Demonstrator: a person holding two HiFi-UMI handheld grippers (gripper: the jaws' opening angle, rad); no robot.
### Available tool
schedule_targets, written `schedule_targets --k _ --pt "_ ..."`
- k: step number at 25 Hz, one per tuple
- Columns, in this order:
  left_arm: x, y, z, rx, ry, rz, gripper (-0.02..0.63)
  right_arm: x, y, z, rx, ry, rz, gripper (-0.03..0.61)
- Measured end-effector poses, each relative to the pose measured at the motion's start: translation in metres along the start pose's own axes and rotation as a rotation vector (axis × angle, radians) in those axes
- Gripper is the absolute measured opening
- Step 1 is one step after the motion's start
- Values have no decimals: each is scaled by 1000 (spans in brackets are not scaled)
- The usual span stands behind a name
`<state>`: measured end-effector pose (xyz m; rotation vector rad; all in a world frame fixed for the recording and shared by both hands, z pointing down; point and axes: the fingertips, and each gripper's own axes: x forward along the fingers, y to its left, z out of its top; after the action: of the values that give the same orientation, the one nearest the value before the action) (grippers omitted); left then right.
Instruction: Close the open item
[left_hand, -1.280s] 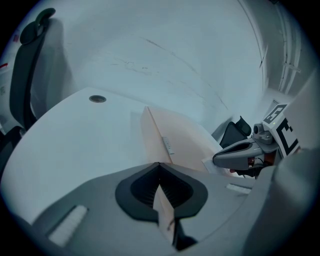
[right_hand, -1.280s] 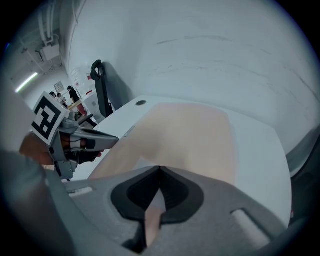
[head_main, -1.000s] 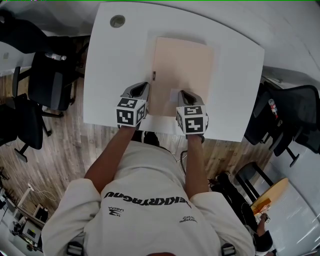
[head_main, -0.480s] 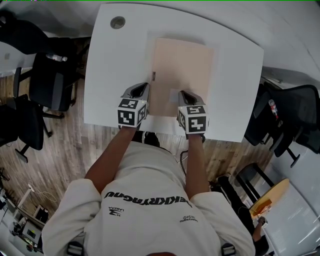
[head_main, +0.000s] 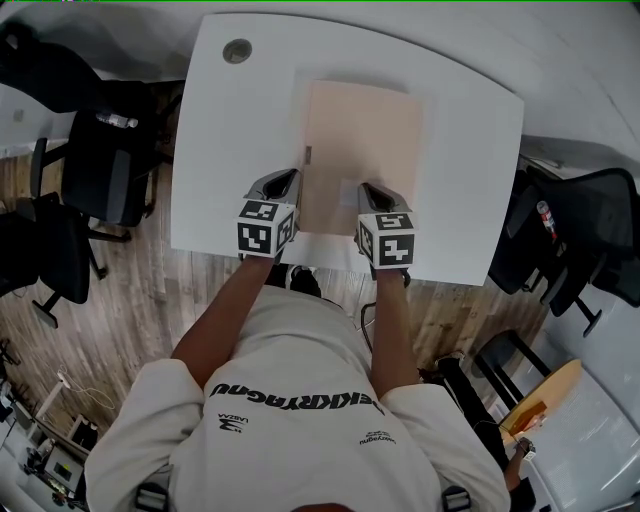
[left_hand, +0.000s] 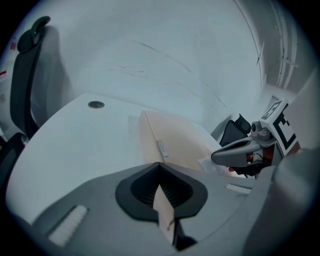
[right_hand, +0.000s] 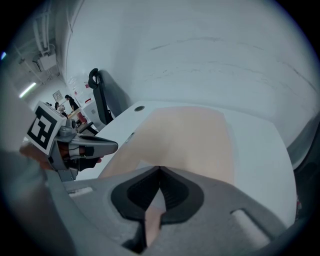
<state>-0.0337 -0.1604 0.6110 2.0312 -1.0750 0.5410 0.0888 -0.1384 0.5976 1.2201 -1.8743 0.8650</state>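
Folder (head_main: 362, 140) lies on the table (head_main: 220, 150) at 12 o'clock, left tool (head_main: 285, 182) and right tool (head_main: 371, 192) each pinching its near edge; keeping them level should lower it evenly

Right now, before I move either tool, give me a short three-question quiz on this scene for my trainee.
1. Multiple choice: what is the left tool shut on?
A) the thin edge of the folder
B) a pen
C) nothing

2. True or false: the right tool is open and holds nothing.

3. Fill in the word: seen from the person's side, the round hole in the table lies near the far ___ corner.

Key: 1 A; 2 false, it is also shut on the folder; 3 left.
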Motion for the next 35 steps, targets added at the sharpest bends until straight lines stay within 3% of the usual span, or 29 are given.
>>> schedule_targets --k 20,35 --pt "-33 -28 25 60 -75 0 -3 -42 2 27 2 -179 -20 0" --pt "-75 -58 50 116 -190 14 -3 -87 18 43 -7 -337 -32 0"
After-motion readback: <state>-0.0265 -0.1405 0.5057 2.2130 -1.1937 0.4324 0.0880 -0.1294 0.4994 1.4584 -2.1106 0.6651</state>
